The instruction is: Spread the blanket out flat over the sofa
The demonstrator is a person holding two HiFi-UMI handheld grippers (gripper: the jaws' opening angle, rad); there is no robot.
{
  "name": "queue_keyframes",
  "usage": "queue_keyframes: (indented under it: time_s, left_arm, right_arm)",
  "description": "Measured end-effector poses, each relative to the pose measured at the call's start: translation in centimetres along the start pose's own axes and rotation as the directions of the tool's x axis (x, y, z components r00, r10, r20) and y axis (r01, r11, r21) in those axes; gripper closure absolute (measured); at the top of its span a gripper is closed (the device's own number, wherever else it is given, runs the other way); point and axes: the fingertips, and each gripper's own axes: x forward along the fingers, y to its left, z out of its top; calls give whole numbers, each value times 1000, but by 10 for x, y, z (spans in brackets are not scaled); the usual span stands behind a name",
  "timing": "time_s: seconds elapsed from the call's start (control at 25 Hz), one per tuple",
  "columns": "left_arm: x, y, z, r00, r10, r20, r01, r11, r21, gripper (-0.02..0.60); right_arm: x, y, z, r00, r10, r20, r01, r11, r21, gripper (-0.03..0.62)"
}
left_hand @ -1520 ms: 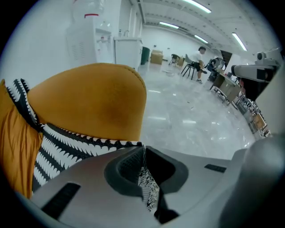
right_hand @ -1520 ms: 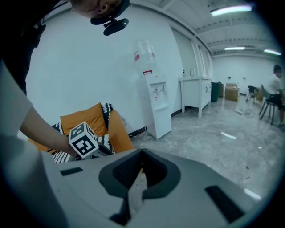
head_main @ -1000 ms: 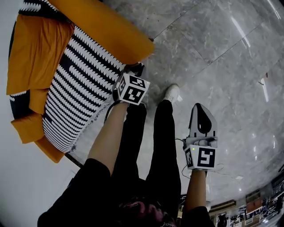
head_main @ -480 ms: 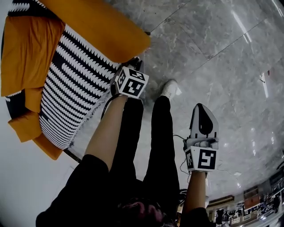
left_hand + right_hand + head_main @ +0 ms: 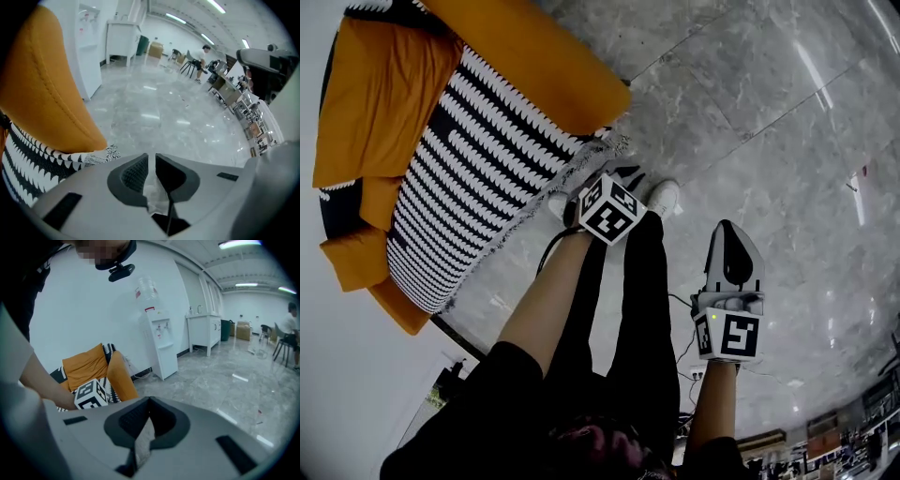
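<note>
L tongs [image 5: 150, 161] off blanket [image 5: 469, 187], just opening, empty | R tongs [image 5: 149, 402] pressed together | sofa [image 5: 534, 56] beside

sofa [image 5: 534, 56]: orange | blanket [image 5: 469, 187]: black-white zigzag stripes | floor [image 5: 769, 141]: grey marbled | trousers [image 5: 642, 309]: black

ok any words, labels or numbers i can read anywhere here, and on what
No text reads clearly in any view.
Left cube: black-and-white square marker pattern, no letters.
Right cube: the same kind of marker pattern, no letters.
Water dispenser: small red marks near its top, too small to read.
Blanket: black-and-white pattern only, no print.
</note>
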Motion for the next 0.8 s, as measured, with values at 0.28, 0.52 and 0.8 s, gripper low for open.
queue_keyframes:
  time_s: [0.28, 0.52, 0.8]
  left_arm:
    - [-87, -14, 43, 981, 56, 188, -50, 998, -39, 563]
    - [-165, 13, 97, 929, 166, 329, -135, 984, -117, 569]
    - [-233, 20, 140, 860, 266, 435, -224, 964, -146, 571]
  right_arm:
    - [-8, 33, 70, 994, 42, 99, -38, 998, -46, 574]
    - [-11, 60, 140, 983, 87, 161, -70, 991, -111, 574]
    - [-24, 71, 194, 968, 111, 225, -75, 984, -163, 574]
